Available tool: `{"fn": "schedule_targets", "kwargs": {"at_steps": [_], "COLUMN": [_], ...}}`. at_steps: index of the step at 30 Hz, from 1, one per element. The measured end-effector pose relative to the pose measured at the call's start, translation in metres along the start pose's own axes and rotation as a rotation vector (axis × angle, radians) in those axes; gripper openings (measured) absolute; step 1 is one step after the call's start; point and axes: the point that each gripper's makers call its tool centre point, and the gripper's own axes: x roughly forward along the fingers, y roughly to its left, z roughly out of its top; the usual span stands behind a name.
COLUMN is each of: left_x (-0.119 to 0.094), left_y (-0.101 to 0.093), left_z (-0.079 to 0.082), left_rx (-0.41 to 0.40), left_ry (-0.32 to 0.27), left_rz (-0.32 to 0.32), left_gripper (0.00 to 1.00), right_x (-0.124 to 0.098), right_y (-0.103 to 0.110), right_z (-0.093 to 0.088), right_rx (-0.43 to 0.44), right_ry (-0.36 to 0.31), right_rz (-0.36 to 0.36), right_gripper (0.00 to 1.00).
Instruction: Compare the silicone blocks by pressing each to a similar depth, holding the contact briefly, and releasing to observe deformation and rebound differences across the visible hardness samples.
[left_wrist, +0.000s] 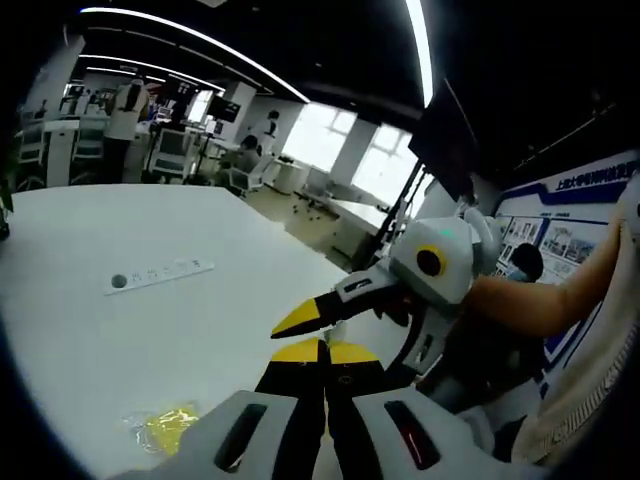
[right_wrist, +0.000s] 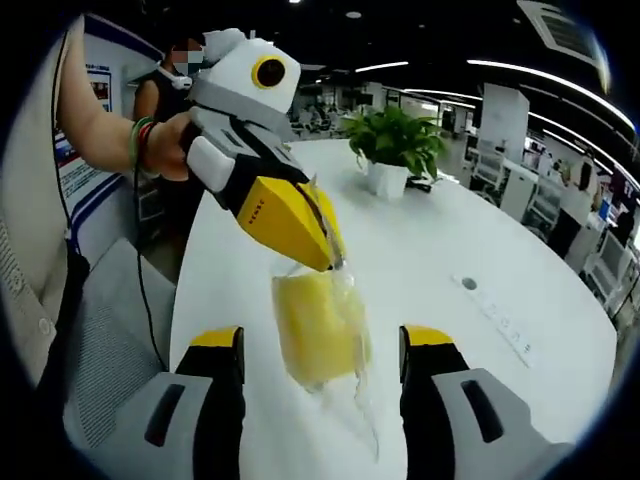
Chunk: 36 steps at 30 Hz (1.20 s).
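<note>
An open office with ceiling strip lights and desks lies behind a wide white surface (right_wrist: 420, 250).

The left gripper (right_wrist: 325, 255) comes in from the upper left of the right gripper view. Its yellow fingers (right_wrist: 285, 215) are closed on the top of a clear bag (right_wrist: 352, 300). In the left gripper view the same fingers (left_wrist: 350, 355) meet tip to tip.

One yellow block (right_wrist: 315, 330) hangs in that bag, clear of the surface as far as I can tell. It sits between the right gripper (right_wrist: 322, 345)'s fingers (right_wrist: 218, 345), which stand wide apart, one on each side and neither touching it. Its long axis runs roughly along those fingers, and it hangs a little nearer the left-hand one. The right gripper is therefore the one placed to press. I judge the squeeze needs those fingers to close evenly across the block's short width while the left gripper holds the bag steady. Since the bag hangs freely, the block may swing or twist away.

Counted:
- **Grippers:** two.
- **Blocks:** one in hand. A second crumpled wrap (left_wrist: 165, 425) with something yellow in it lies on the surface, low and left of the left fingers. I cannot tell whether it holds a block.
- **Other things:** one potted plant (right_wrist: 395, 145) and one power strip (right_wrist: 500, 315), both well beyond the right fingers.
</note>
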Motion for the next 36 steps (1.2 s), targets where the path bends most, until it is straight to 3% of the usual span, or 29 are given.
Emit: {"fn": "schedule_targets", "kwargs": {"at_steps": [6, 14, 29, 36], "left_x": [0.002, 0.002, 0.0, -0.003], "left_y": [-0.002, -0.005, -0.013, -0.018], "left_z": [-0.001, 0.001, 0.001, 0.0], "left_rx": [0.005, 0.015, 0.021, 0.035], "left_ry": [0.012, 0.022, 0.026, 0.036], "left_rz": [-0.012, -0.033, -0.064, -0.073], "left_gripper": [0.0, 0.0, 0.0, 0.0], "right_x": [0.011, 0.021, 0.021, 0.018], "right_y": [0.002, 0.0, 0.004, 0.012], "right_z": [-0.002, -0.003, 0.002, 0.001], "right_rx": [-0.038, -0.056, -0.056, -0.017], "right_ry": [0.018, 0.035, 0.022, 0.031], "right_rz": [0.029, 0.054, 0.067, 0.095], "right_gripper": [0.56, 0.44, 0.28, 0.22]}}
